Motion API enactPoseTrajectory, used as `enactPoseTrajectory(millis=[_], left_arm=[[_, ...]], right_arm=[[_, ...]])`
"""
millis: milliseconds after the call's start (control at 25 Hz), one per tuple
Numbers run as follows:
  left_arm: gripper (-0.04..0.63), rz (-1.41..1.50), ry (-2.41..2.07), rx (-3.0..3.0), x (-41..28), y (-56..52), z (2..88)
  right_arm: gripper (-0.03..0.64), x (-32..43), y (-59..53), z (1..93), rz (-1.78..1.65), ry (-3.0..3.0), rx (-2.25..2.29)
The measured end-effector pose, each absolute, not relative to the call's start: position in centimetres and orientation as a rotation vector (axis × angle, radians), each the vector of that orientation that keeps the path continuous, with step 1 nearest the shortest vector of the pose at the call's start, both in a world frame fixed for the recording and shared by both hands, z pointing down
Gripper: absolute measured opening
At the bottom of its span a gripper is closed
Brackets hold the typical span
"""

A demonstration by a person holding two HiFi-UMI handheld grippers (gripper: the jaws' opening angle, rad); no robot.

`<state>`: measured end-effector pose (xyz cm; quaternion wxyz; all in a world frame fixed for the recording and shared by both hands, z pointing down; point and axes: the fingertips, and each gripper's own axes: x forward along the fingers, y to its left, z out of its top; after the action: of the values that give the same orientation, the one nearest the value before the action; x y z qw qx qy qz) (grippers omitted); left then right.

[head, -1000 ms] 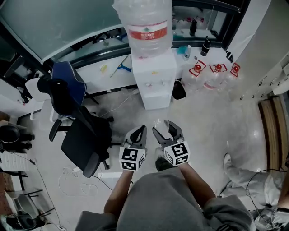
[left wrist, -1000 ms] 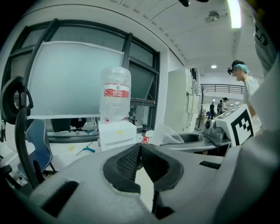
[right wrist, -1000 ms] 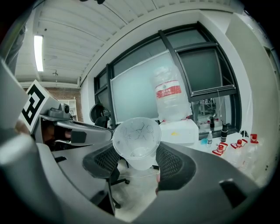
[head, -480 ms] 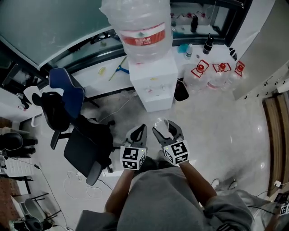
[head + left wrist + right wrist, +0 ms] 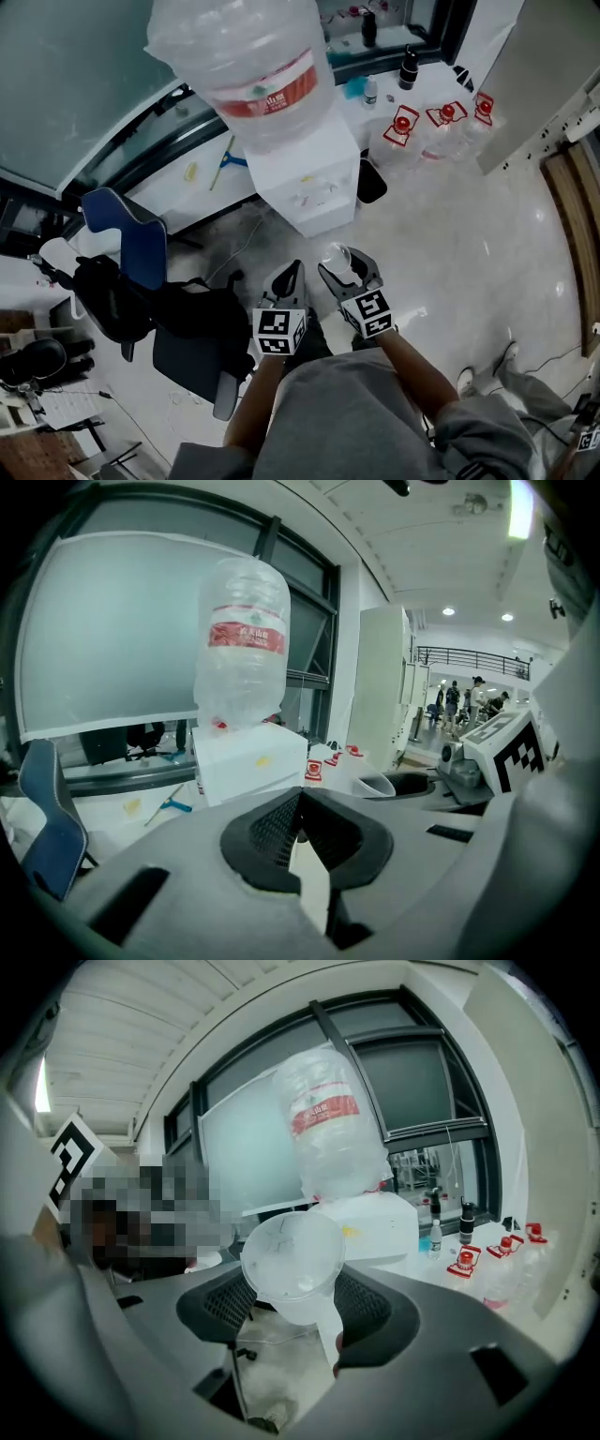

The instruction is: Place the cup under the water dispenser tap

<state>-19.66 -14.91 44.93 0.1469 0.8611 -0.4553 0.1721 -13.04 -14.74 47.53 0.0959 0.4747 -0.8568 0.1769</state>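
Note:
A white water dispenser (image 5: 305,183) with a big clear bottle (image 5: 248,75) on top stands on the floor ahead of me. My right gripper (image 5: 349,267) is shut on a clear plastic cup (image 5: 337,255), held short of the dispenser's front. In the right gripper view the cup (image 5: 292,1265) sits upright between the black pads, with the dispenser (image 5: 370,1227) behind it. My left gripper (image 5: 286,279) hangs beside it, shut and empty. In the left gripper view the pads (image 5: 272,832) meet at the tips, with the dispenser (image 5: 251,761) beyond them.
A blue chair (image 5: 122,234) and a black office chair (image 5: 187,323) stand at the left. Several red-capped water jugs (image 5: 403,127) and a black bin (image 5: 371,183) sit to the right of the dispenser. A cable (image 5: 248,225) lies on the floor near its base.
Both grippers have moved closer to the dispenser, which now looks larger and nearer. The cup has stayed in the right gripper throughout.

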Motion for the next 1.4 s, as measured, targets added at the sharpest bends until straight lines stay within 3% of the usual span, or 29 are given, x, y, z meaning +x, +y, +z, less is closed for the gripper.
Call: enactPoseTrajectory(millis=[880, 1400], left_arm=[[0.011, 0.663, -0.738, 2.629, -18.6, -24.4, 54.1], [0.011, 0.734, -0.789, 2.558, -16.5, -26.7, 62.4]], right_arm=[[0.258, -11.1, -23.9, 57.1, 0.644, -2.138, 1.892], [0.258, -8.7, -26.6, 66.5, 0.662, -2.13, 1.846]])
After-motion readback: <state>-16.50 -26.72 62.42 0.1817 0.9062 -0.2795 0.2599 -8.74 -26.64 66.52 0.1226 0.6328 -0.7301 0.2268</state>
